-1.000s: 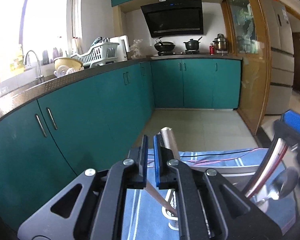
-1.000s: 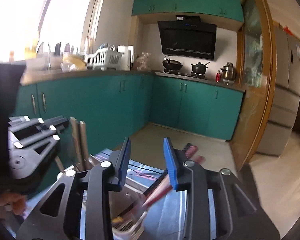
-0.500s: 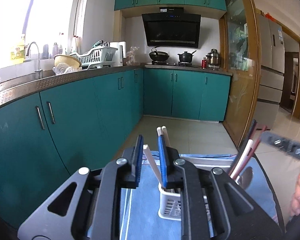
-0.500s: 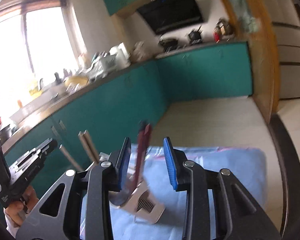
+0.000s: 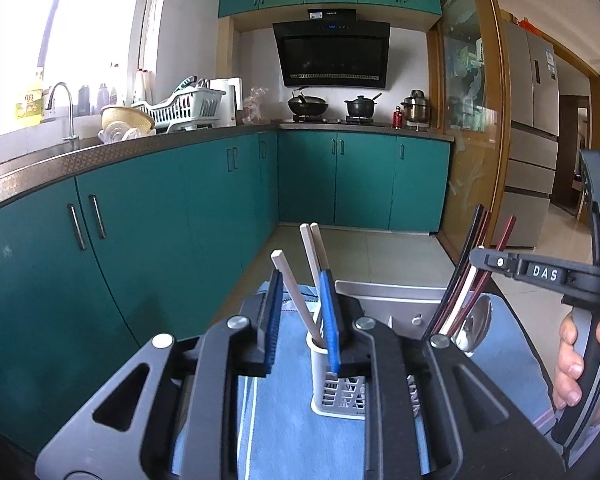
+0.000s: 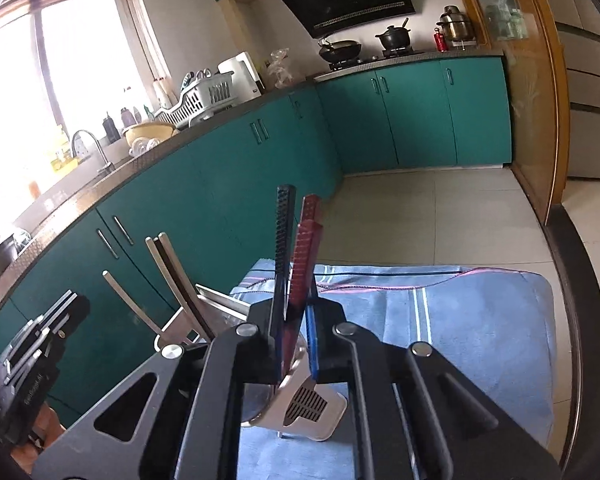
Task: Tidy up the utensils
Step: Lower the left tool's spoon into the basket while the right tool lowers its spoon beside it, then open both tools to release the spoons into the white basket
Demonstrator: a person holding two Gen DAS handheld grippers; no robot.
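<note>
Where the white slotted plastic caddy [image 5: 340,392] stands on the blue woven cloth [image 6: 460,320] near its far edge, the left hand-held gripper [image 5: 300,320] hangs with pads apart around pale square chopsticks [image 5: 296,292], not clamping them. The right hand-held gripper [image 6: 294,344] is pressed together on dark ribbed chopsticks [image 6: 300,264]. Open tiled floor [image 6: 440,216] lies beyond.

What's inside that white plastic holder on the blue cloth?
The white holder has pale chopsticks in one compartment; dark red and black chopsticks and a metal spoon stand beside them. Their lower ends are hidden by the holder's walls and the left gripper.
</note>
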